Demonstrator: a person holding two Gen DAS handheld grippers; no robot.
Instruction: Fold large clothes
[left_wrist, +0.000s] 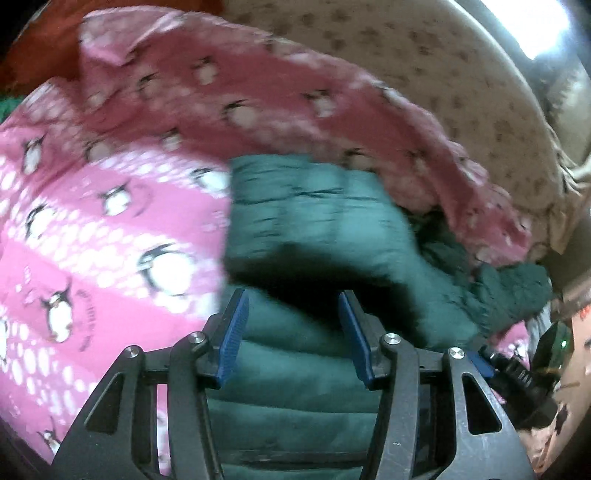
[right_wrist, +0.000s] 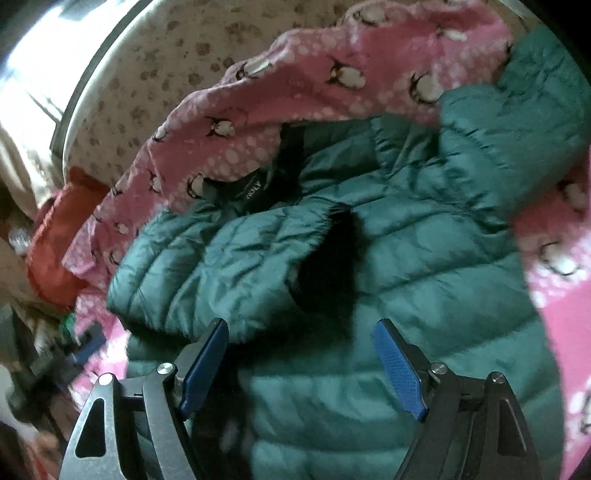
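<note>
Only the right wrist view showed the green puffer jacket's collar label. The jacket lay on the pink penguin blanket, under both grippers. The left gripper stood partly open and the right gripper wide, both empty.

One teal quilted jacket lies in view, with one black neck label in its collar. Under it is one pink penguin-print blanket, and beyond the blanket one cream spotted sheet. One orange cloth sits at the blanket's edge. Two grippers show: the left gripper and the right gripper, each with two blue pads.
</note>
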